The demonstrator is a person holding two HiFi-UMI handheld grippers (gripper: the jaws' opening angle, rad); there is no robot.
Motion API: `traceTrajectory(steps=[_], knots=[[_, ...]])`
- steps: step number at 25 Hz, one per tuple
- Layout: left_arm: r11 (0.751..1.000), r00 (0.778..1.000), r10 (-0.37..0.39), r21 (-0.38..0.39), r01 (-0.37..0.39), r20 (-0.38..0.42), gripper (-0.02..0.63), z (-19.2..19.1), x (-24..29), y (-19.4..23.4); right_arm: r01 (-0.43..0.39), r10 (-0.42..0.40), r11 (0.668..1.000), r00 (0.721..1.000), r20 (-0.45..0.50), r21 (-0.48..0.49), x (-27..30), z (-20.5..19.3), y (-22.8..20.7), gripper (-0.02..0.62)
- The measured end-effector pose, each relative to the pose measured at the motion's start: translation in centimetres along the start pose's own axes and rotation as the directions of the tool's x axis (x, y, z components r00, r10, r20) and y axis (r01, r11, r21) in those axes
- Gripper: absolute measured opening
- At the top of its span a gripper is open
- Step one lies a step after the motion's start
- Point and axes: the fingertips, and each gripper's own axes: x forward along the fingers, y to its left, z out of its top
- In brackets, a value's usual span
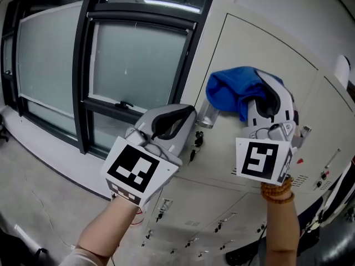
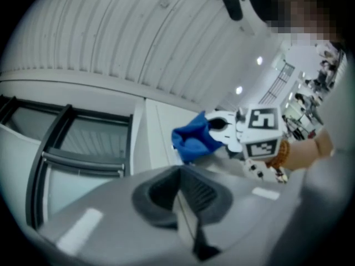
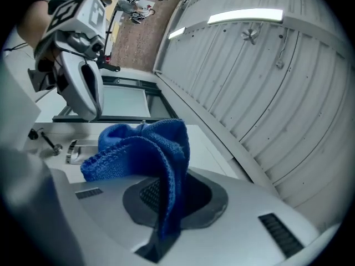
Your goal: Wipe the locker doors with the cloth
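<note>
The right tool (image 1: 260, 96) pinches the blue cloth (image 1: 233, 90), bunched ahead of its jaws so it can press on the locker door (image 1: 260, 46); the left tool (image 1: 186, 115), closed and empty, waits beside it.

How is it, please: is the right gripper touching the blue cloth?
Touching. In the right gripper view, the right gripper is shut on the blue cloth, pinched between its jaws.

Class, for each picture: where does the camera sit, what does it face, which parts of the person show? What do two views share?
Head view: on the head, facing locker doors; both forearms, left gripper, right gripper.
Left gripper view: along its shut jaws, toward ceiling; the other wrist shows.
Right gripper view: along jaws gripping the blue cloth, toward ceiling.
Shared: the cloth.
</note>
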Motion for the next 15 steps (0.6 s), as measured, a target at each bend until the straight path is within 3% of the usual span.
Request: traceTrajectory(steps=[9,15], knots=[[0.998,0.998,0.001,-0.062,-0.005,-0.061,0.002,-4.6,-1.3,-1.4,-0.03,0.032,0.999,0.999,-0.03,0.041,-5.5,-2.8,7.7,0.029],[0.995,0.992,0.002,-0.098,-0.014,-0.128,0.003,-7.7,-2.4,-2.2,-0.096,0.099,0.994,0.994,-0.047,0.06,-8.6,-3.1,13.6,0.029]])
